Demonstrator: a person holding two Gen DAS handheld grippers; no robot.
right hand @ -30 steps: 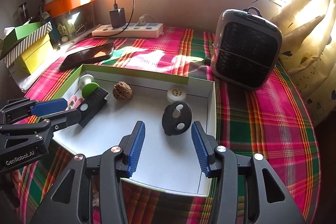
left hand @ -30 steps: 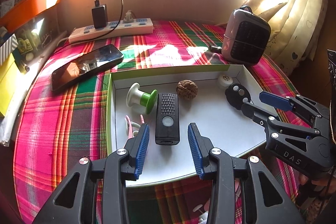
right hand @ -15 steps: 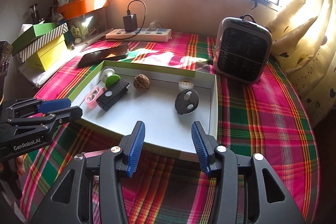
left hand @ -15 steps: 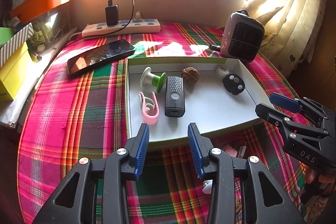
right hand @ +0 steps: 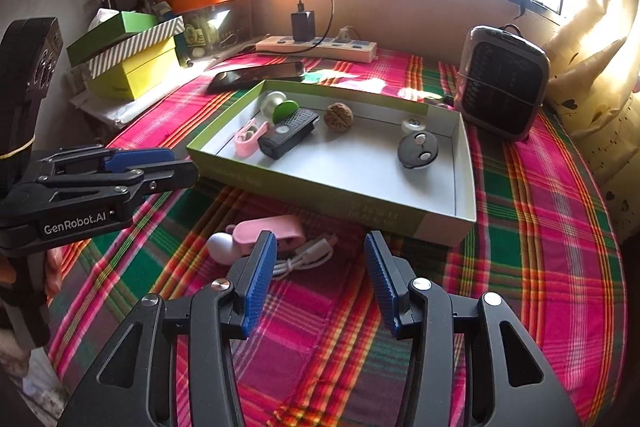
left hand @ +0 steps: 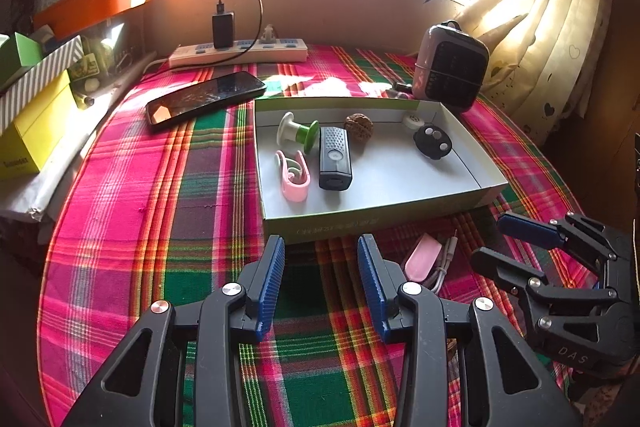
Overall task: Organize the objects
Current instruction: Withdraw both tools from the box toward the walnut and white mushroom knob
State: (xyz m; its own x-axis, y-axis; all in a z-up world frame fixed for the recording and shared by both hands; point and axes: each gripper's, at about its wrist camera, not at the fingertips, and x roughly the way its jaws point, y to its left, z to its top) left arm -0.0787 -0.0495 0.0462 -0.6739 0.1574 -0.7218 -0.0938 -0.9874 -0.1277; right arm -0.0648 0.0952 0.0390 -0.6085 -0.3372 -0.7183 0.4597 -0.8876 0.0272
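A shallow white box with green sides (left hand: 376, 223) (right hand: 320, 195) sits on the plaid cloth. It holds a black remote (left hand: 335, 158) (right hand: 289, 133), a pink clip (left hand: 292, 175), a white and green spool (left hand: 298, 133), a walnut (left hand: 358, 125) (right hand: 338, 116), a black round fob (left hand: 432, 143) (right hand: 418, 149) and a small white disc (left hand: 412, 119). A pink gadget with a white cable (right hand: 276, 235) (left hand: 424, 261) lies on the cloth in front of the box. My left gripper (left hand: 320, 259) and right gripper (right hand: 320, 255) are both open and empty, held back before the box's front side.
A black phone (left hand: 204, 95) lies left of the box, a power strip with a charger (left hand: 240, 51) along the back wall, a small grey heater (left hand: 452, 67) (right hand: 502, 83) at the back right. Yellow and green boxes (right hand: 128, 63) stack at the left edge.
Both grippers have drawn back out of the box towards me, staying open. The pink gadget and cable in front of the box have come into view.
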